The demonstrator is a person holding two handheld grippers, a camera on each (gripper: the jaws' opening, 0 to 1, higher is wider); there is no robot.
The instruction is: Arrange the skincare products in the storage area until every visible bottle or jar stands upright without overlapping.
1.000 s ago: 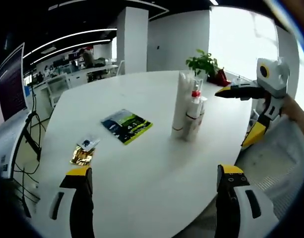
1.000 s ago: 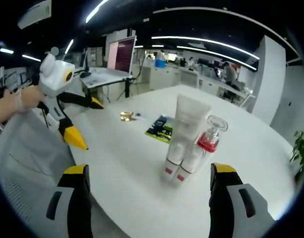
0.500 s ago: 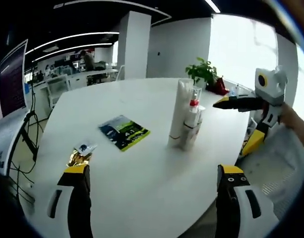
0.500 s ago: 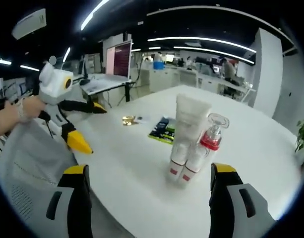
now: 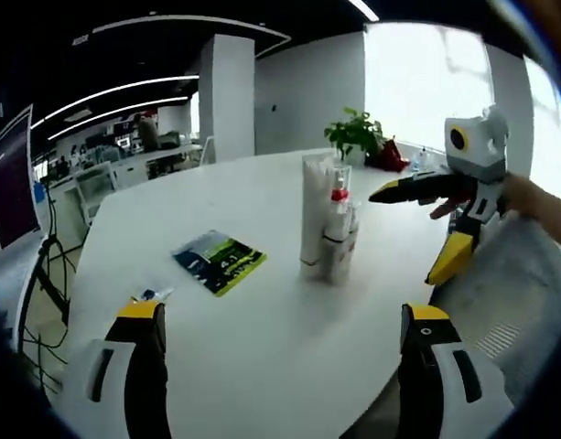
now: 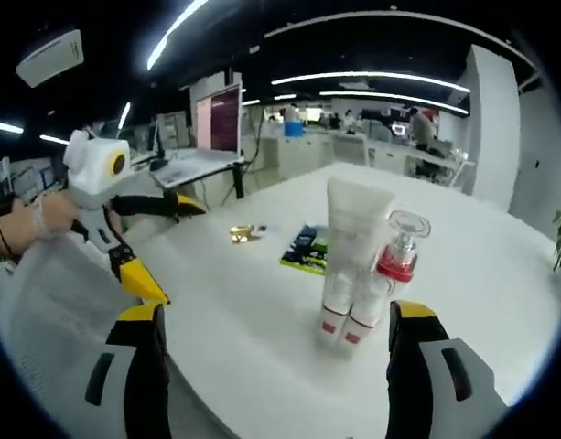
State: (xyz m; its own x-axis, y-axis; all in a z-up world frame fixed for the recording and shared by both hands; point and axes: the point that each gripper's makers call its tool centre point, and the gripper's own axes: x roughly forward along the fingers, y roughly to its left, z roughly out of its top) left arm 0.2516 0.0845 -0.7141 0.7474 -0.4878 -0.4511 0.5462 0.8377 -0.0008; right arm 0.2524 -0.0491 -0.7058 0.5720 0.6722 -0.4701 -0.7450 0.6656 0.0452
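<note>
While the skincare products stand packed together near the middle of the white table, they read as one tight cluster: a tall white tube on its cap, a pump bottle with a red collar and clear cap just beside it, and two small white bottles with red bands low in front. In the left gripper view the same cluster sits just right of centre, the tube tallest and the pump bottle against it. All appear upright, and they seem to touch, though I cannot tell whether any leans on its neighbour.

These look light and easy to topple. The tube is probably soft and would buckle under a hard squeeze, so a hold low down near the stiff cap seems safest. The pump bottle looks rigid and smooth, best taken around its body, not the loose-looking clear cap. Pulling one item free could knock the rest over.

Left of the cluster a dark and green packet lies flat, with a small gold wrapper beyond it.

The left gripper hangs at the left of the right gripper view, jaws wide apart and empty. The right gripper shows at the right of the left gripper view, likewise spread wide, holding nothing, its upper jaw pointing toward the cluster.
</note>
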